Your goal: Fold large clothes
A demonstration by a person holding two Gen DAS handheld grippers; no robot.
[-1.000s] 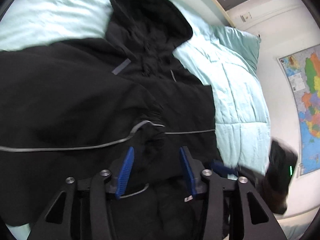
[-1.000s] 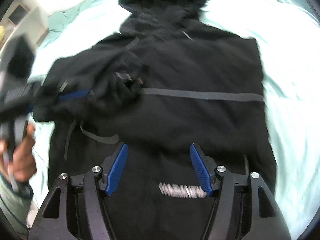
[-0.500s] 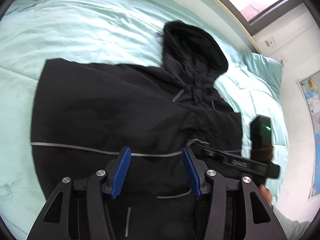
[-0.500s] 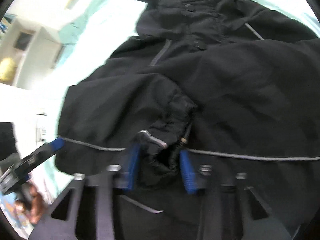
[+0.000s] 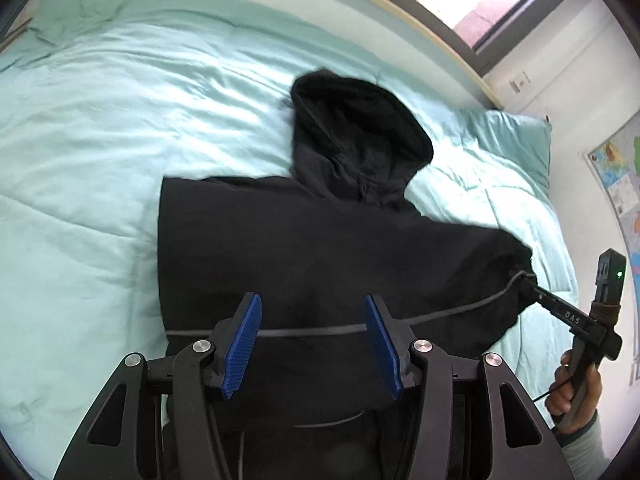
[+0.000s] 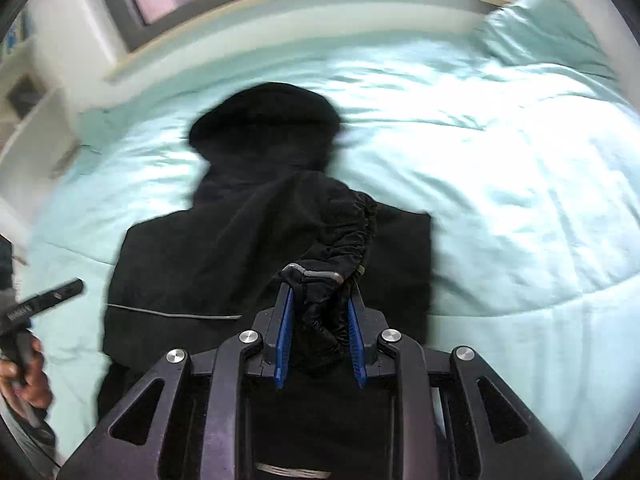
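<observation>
Two grippers over one black hooded jacket, spread on the mint-green bed. The right gripper is closing, its fingers pinching the gathered sleeve cuff and lifting it off the body. To do this well, I'd carry that cuff level across the chest and lay it flat before letting go, no twist. The left gripper hangs released above the lower back panel, the grey piping running between its fingers, nothing held. Hood lies beyond, toward the window.
</observation>
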